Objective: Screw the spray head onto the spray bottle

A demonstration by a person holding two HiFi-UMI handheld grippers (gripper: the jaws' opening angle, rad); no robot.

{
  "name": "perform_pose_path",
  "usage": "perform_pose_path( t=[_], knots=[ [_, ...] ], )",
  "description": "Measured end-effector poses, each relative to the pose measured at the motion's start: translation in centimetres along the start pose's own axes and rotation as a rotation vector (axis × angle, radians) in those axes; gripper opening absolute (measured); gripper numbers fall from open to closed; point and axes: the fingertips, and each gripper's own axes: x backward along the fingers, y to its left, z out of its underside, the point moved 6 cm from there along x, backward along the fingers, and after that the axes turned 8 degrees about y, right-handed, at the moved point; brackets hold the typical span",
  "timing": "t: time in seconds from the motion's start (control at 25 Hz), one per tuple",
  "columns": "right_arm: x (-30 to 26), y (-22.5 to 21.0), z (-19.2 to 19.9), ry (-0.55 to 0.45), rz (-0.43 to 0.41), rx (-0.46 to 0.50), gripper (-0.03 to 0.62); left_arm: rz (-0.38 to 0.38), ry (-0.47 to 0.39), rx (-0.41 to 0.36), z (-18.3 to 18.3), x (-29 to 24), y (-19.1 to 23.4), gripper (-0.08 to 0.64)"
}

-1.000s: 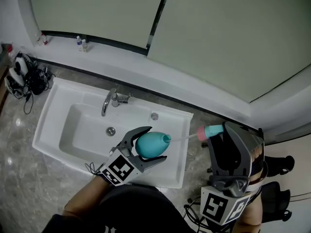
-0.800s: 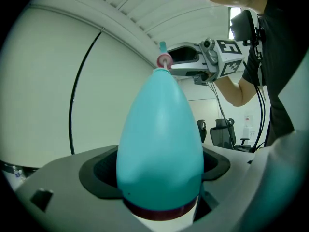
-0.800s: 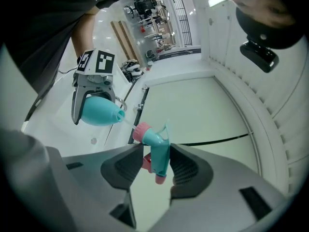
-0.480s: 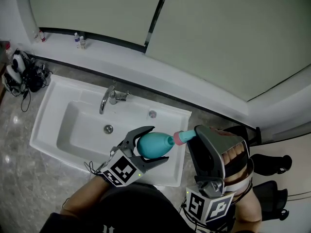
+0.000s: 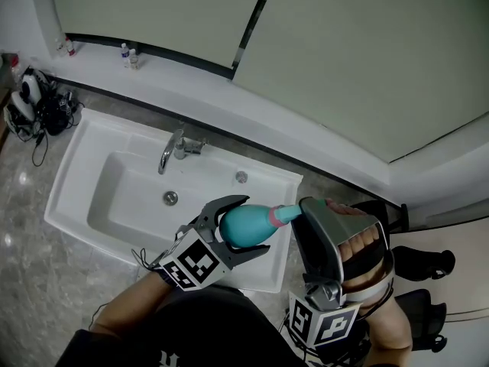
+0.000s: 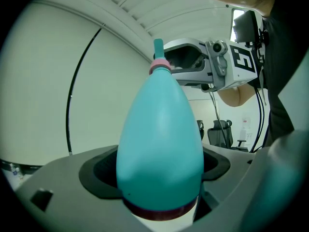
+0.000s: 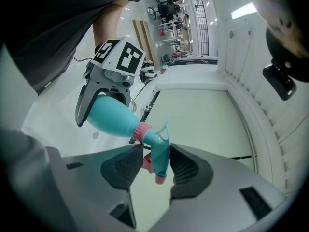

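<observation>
A teal egg-shaped spray bottle (image 5: pixel 244 225) lies nearly level over the sink's front right corner, with my left gripper (image 5: pixel 249 226) shut on its body. In the left gripper view the bottle (image 6: pixel 159 129) fills the space between the pads. The teal spray head (image 5: pixel 290 212) with its pink collar (image 5: pixel 273 217) sits at the bottle's neck. My right gripper (image 5: pixel 305 211) is shut on the head. In the right gripper view the spray head (image 7: pixel 159 153) stands between the pads, its pink collar (image 7: pixel 141 132) against the bottle (image 7: pixel 113 117).
Below the grippers is a white sink (image 5: pixel 80 176) with a chrome faucet (image 5: pixel 172 151) and a drain (image 5: pixel 171 198). Small bottles (image 5: pixel 127 54) stand on the back ledge. Dark cables and gear (image 5: pixel 34 105) lie at the left. A black chair base (image 5: pixel 416 264) is at the right.
My right gripper moved left and down with the spray head, whose tube slid into the bottle. The pink collar now meets the neck. The left gripper stayed put.
</observation>
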Motion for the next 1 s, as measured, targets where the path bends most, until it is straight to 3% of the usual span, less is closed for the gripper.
perform_pose_path(
  t=[0.2, 0.4, 0.68, 0.84, 1.0],
  knots=[
    [0.0, 0.0, -0.1, 0.01, -0.006, 0.038, 0.169, -0.023, 0.023, -0.007, -0.1, 0.1, 0.1, 0.431],
    [-0.6, 0.2, 0.0, 0.09, -0.029, 0.084, 0.169, -0.148, 0.106, -0.064, -0.1, -0.1, 0.8, 0.431],
    [-2.5, -0.3, -0.1, 0.27, -0.097, -0.044, 0.169, -0.25, 0.109, -0.022, -0.2, -1.0, 2.0, 0.431],
    [-3.8, 1.2, -0.1, 0.414, -0.143, -0.024, 0.169, -0.355, 0.17, -0.058, 0.7, -2.2, 2.8, 0.431],
    [-5.8, 1.7, 0.5, 0.576, -0.212, 0.008, 0.169, -0.347, 0.18, -0.025, 1.3, -4.3, 3.4, 0.431]
  ],
)
